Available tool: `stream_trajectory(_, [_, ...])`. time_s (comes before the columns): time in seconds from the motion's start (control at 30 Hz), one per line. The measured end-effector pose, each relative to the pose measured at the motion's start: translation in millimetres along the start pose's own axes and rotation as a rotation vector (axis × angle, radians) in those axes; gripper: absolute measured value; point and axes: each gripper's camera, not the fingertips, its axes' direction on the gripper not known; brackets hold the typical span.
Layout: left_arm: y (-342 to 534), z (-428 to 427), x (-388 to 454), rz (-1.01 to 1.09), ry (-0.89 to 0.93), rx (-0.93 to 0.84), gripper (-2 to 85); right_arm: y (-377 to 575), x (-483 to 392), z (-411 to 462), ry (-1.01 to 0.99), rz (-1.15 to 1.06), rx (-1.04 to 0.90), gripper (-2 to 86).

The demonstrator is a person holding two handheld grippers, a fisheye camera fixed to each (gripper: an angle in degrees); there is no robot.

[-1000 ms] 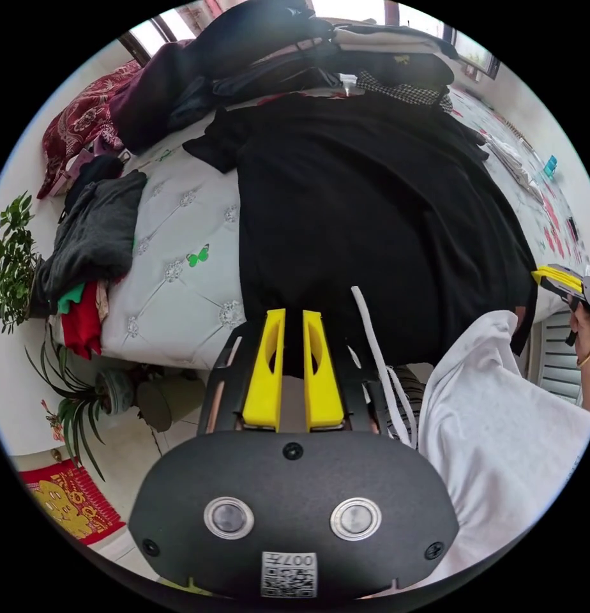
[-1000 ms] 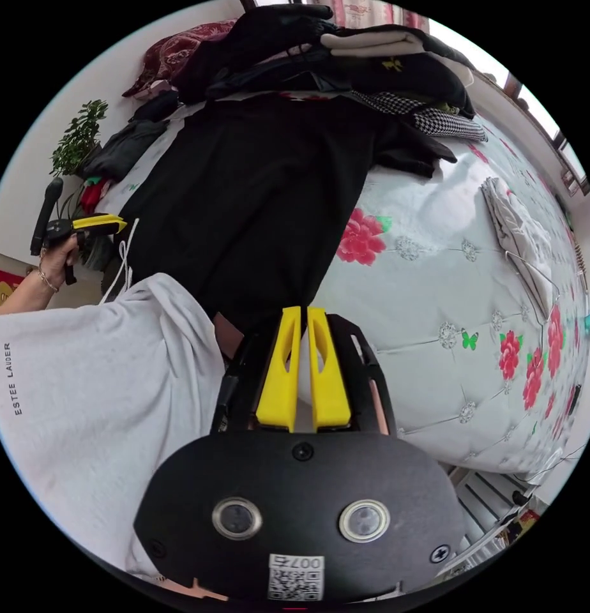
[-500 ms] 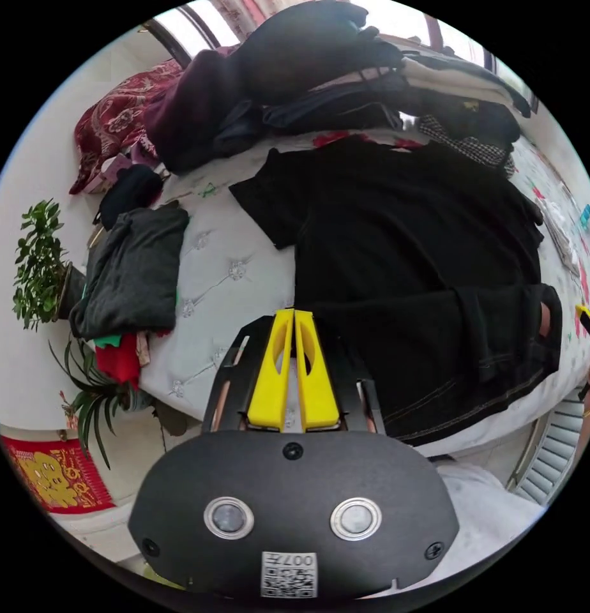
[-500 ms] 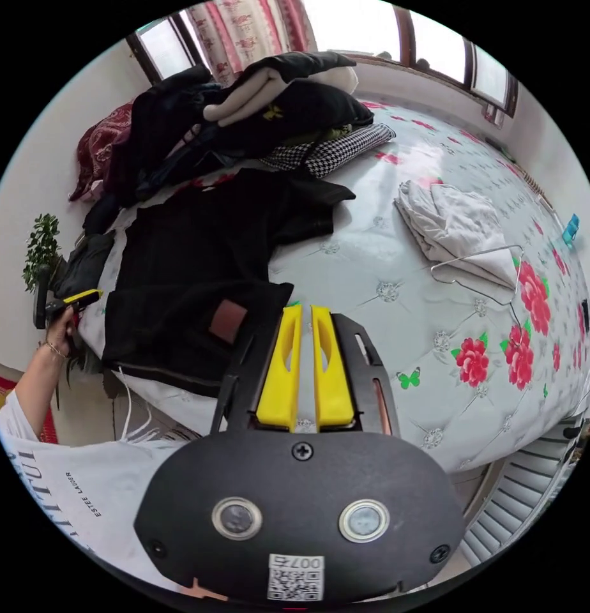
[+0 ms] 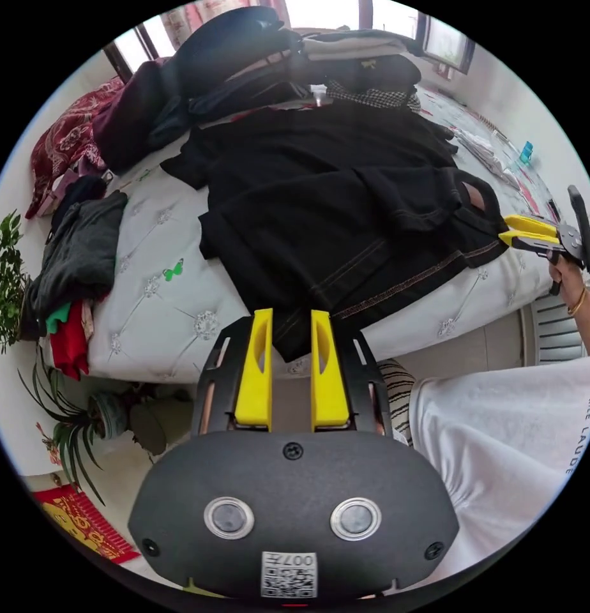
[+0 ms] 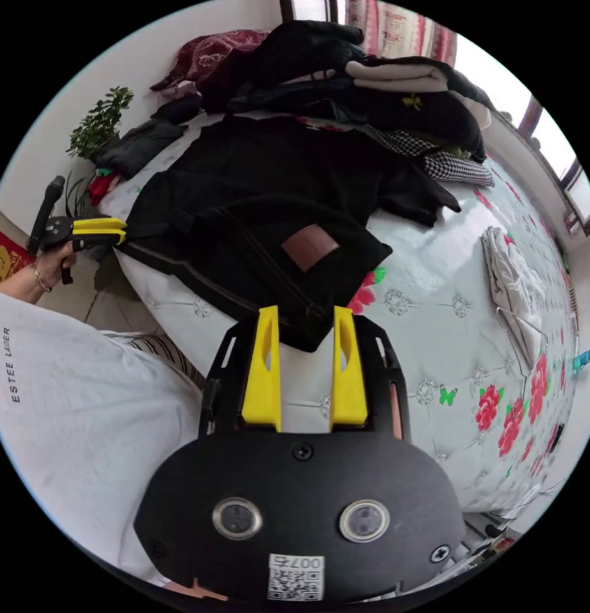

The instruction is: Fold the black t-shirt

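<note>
With its bottom part turned up over itself, the black t-shirt (image 5: 346, 191) is spread on the white flowered bed (image 6: 435, 306). Both the left gripper (image 5: 291, 319) and right gripper (image 6: 303, 316) are held open at its edge. Clothes (image 5: 257, 57) are piled behind.

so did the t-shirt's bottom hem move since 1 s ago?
Yes. The hem was hanging over the bed edge; now it lies folded up onto the t-shirt, on the mattress.
</note>
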Motion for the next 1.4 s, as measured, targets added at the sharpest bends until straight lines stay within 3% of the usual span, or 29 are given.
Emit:
stream_trajectory(0.07, [-3.3,1.1,8.6,0.046,-0.039,0.023,3.4,-1.6,-6.5,15.6,0.089,-0.037,-0.097,3.1])
stream_trajectory(0.2, [-5.0,-0.5,5.5,0.055,-0.123,-0.058,-0.5,11.1,3.8,-11.7,0.105,0.008,-0.022,0.7])
stream_trajectory(0.43, [58.2,-70.3,-58.7,-0.12,0.045,0.063,-1.0,90.9,41.1,-119.8,-0.092,0.161,0.188,0.0])
stream_trajectory(0.7, [134.6,-115.9,-108.0,-0.357,0.185,0.156,-1.0,139.3,47.4,-158.9,-0.256,0.134,0.104,-0.1])
stream_trajectory(0.8, [132.1,-125.2,-132.3,-0.427,0.227,0.269,-1.0,127.7,55.7,-171.8,-0.252,0.093,0.172,-0.2])
stream_trajectory(1.03, [55.1,-223.2,-200.3,-0.477,0.443,0.773,-0.9,57.4,106.4,-280.7,-0.219,0.087,0.623,-0.2])
stream_trajectory(1.13, [75.2,-281.5,-191.1,-0.37,0.353,0.932,-1.0,79.7,94.2,-328.3,-0.133,0.003,0.766,-0.2])
stream_trajectory(1.3, [151.3,-278.0,-155.0,-0.231,0.208,0.908,-1.0,148.0,76.0,-321.5,-0.154,-0.041,0.698,-0.2])
stream_trajectory(1.4, [206.5,-223.9,-146.8,-0.261,0.261,0.739,-1.0,192.2,66.6,-285.9,-0.18,0.005,0.519,-0.2])
